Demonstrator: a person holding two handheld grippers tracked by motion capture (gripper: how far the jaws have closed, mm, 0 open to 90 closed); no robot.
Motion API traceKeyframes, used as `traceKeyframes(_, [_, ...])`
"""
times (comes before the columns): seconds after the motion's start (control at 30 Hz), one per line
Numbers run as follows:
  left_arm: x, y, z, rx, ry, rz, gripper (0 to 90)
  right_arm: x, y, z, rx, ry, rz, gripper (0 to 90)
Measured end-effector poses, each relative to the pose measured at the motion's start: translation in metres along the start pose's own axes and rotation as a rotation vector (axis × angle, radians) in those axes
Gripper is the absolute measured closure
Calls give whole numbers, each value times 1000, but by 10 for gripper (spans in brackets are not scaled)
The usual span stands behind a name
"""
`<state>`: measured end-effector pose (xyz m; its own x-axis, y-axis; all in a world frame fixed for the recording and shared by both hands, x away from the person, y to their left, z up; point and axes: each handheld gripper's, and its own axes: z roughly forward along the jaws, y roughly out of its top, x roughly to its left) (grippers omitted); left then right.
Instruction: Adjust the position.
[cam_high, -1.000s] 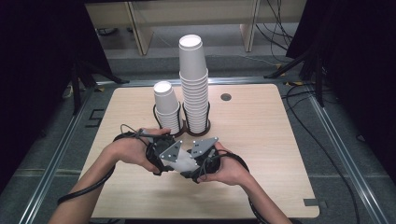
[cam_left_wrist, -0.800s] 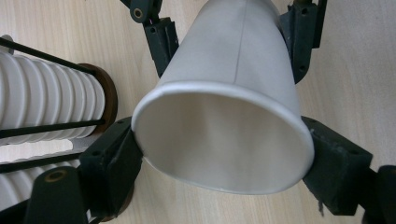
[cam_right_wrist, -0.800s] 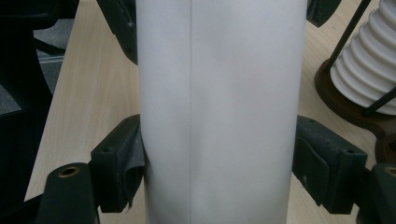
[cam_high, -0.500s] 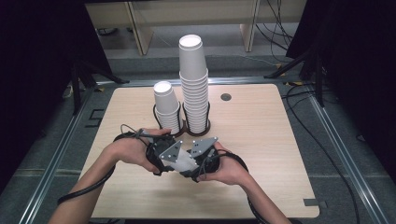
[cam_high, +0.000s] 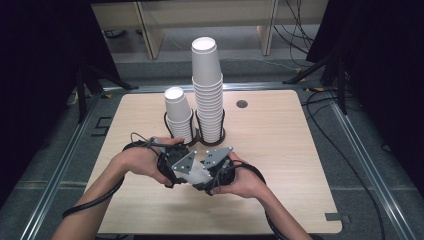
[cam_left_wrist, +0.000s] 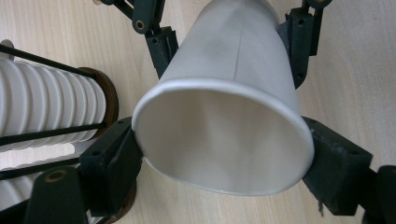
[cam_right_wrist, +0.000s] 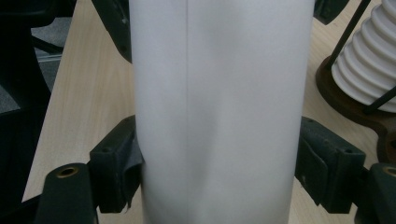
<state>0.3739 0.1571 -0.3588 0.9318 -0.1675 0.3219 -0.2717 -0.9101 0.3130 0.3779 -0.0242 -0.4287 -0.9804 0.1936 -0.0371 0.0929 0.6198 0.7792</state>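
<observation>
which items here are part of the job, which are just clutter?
In the job:
- paper cup, clamped by left gripper and right gripper
- short cup stack
- tall cup stack
- stack holder

Lying about:
- table grommet
- floor cables

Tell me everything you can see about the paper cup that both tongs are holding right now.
The paper cup is plain white, with a rolled rim, a straight side seam and a tapering wall. In the left gripper view its open mouth faces the camera, squeezed slightly oval, and nothing shows inside. The left tongs clamp it just behind the rim; the right tongs grip its wall from both sides. It is held lying over the wooden table, in front of the cup stacks in their rack.
</observation>
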Motion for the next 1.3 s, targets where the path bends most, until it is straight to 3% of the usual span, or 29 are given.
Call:
traceKeyframes(0.17, [0, 1, -1, -1, 4, 4, 197, 0, -1, 0, -2, -1, 1, 246])
traceKeyframes(0.2, [0, 1, -1, -1, 3, 4, 197, 3, -1, -1, 9, 6, 52, 247])
traceKeyframes(0.23, [0, 1, -1, 1, 3, 4, 197, 3, -1, -1, 10, 5, 52, 248])
traceKeyframes(0.33, [1, 1, -1, -3, 7, 9, 196, 3, -1, -1, 8, 4, 38, 251])
traceKeyframes(0.37, [-1, 1, 0, -33, 6, -24, 195, 3, -1, -1, 3, 2, 35, 254])
traceKeyframes(0.4, [-1, 1, 0, -37, 5, -24, 193, 0, -1, -1, -10, -6, -12, 255])
traceKeyframes(0.57, [-1, 0, 0, -49, 2, -26, 173, 1, -2, -1, -14, -6, -22, 257])
traceKeyframes(0.6, [1, -1, -1, -40, 3, -1, 168, 2, -3, -1, -18, -12, -16, 257])
traceKeyframes(0.63, [1, -2, -1, -53, 0, -1, 161, 1, -3, -1, -25, -12, -33, 256])
traceKeyframes(0.77, [0, -5, 1, -99, 21, -9, 130, 3, -5, -3, -23, -19, -16, 255])
traceKeyframes(0.8, [1, -6, 1, -104, 21, -13, 117, 1, -5, -3, -30, -30, -50, 255])
traceKeyframes(0.83, [0, -7, 1, -119, 17, -20, 103, 3, -5, -4, -28, -20, -14, 255])
traceKeyframes(0.87, [1, -8, 0, -120, 14, -20, 79, 2, -6, -4, -28, -17, -38, 255])
traceKeyframes(0.97, [0, -11, -2, -156, 2, -37, 52, 2, -8, -5, -32, -22, -37, 255])
traceKeyframes(1.07, [0, -15, -4, -177, 17, -50, 33, 2, -10, -7, -37, -36, -20, 254])
traceKeyframes(1.17, [0, -18, -7, -218, 36, -67, 28, 1, -11, -7, -46, -41, -48, 254])
traceKeyframes(1.3, [0, -23, -9, -266, 61, -94, 23, 0, -14, -9, -69, -47, -37, 253])
